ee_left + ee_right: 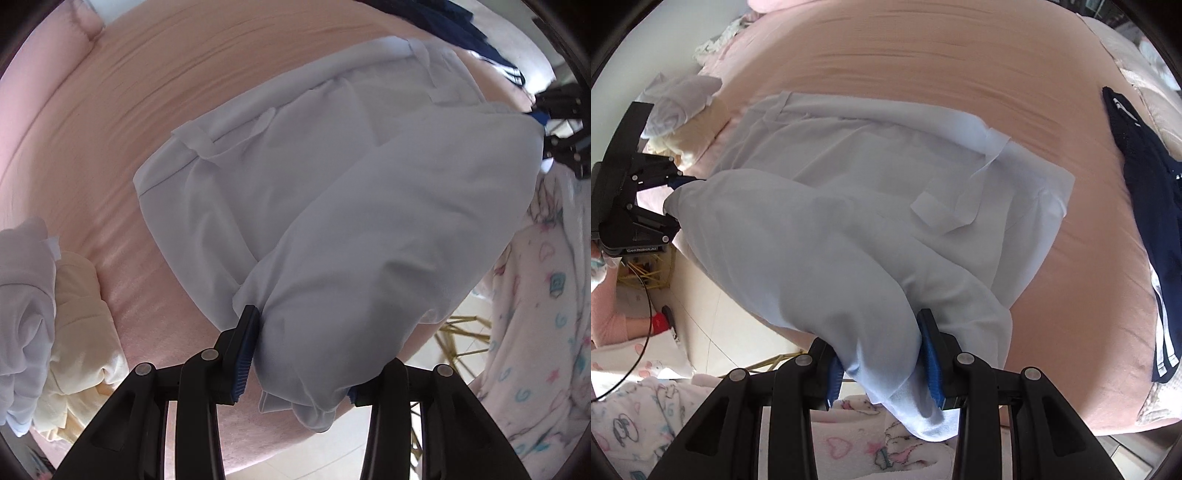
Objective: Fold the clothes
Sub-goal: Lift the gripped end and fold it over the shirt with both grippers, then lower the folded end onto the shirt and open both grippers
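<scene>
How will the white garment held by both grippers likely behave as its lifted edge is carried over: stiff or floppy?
Probably floppy: the white garment sags between the left gripper and right gripper. Likely light, since the bunched corners hang from narrow pinches. It may drag rather than slide, as the rest lies creased on the pink bedsheet.

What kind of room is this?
Probably a bedroom. A wide bed with a pink sheet fills the view, a pink pillow lies at its far end, and clothes like the dark blue garment lie on it.
</scene>
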Available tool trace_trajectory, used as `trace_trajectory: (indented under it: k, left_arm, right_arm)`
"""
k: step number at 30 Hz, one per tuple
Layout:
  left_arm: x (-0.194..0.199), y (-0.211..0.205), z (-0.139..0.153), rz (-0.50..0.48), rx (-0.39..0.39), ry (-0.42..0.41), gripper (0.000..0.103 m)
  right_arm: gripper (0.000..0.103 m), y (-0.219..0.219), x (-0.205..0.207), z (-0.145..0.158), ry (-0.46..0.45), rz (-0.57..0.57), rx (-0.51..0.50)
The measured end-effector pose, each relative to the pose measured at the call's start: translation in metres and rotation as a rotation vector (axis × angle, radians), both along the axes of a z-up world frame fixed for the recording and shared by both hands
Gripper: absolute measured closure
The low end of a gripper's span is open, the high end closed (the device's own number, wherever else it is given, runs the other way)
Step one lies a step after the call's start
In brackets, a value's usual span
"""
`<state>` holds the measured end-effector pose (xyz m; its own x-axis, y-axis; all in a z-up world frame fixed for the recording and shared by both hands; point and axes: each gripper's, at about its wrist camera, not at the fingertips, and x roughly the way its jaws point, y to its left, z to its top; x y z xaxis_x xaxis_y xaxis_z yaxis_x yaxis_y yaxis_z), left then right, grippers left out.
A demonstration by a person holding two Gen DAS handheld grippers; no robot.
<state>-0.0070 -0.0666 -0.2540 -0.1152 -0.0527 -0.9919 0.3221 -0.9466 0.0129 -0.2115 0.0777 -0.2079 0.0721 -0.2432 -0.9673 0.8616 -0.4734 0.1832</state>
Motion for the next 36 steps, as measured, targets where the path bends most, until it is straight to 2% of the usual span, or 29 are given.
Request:
trace_trajectory:
  k: [5, 12, 18, 25, 28, 31, 36]
  left_arm:
    - [-0.004, -0.014, -0.002, 0.103, 0.075, -0.002, 0.066]
    - [-0.014, -0.020, -0.001, 0.156, 0.082, -0.018, 0.066]
    - [-0.021, -0.035, 0.004, 0.240, 0.093, -0.013, 0.066]
    - [-0.032, -0.048, 0.011, 0.291, 0.041, -0.012, 0.065]
    - [-0.033, -0.051, 0.009, 0.315, 0.045, -0.013, 0.065]
    - [-0.031, -0.056, 0.005, 0.348, 0.061, -0.010, 0.065]
    - [-0.018, -0.071, 0.000, 0.450, 0.132, 0.035, 0.064]
  right_arm:
    - [0.068, -0.002, -0.005, 0.008, 0.016, -0.023, -0.010]
    - [0.068, -0.002, -0.023, 0.013, 0.032, -0.083, -0.031]
    - [0.068, -0.006, -0.028, 0.018, 0.067, -0.100, -0.038]
    - [0.068, -0.019, -0.041, 0.022, 0.115, -0.127, -0.037]
    - [0.067, -0.026, -0.048, 0.022, 0.127, -0.136, -0.043]
    - [0.065, -0.029, -0.058, 0.024, 0.114, -0.169, -0.071]
    - [0.064, -0.014, -0.077, 0.040, 0.133, -0.251, -0.187]
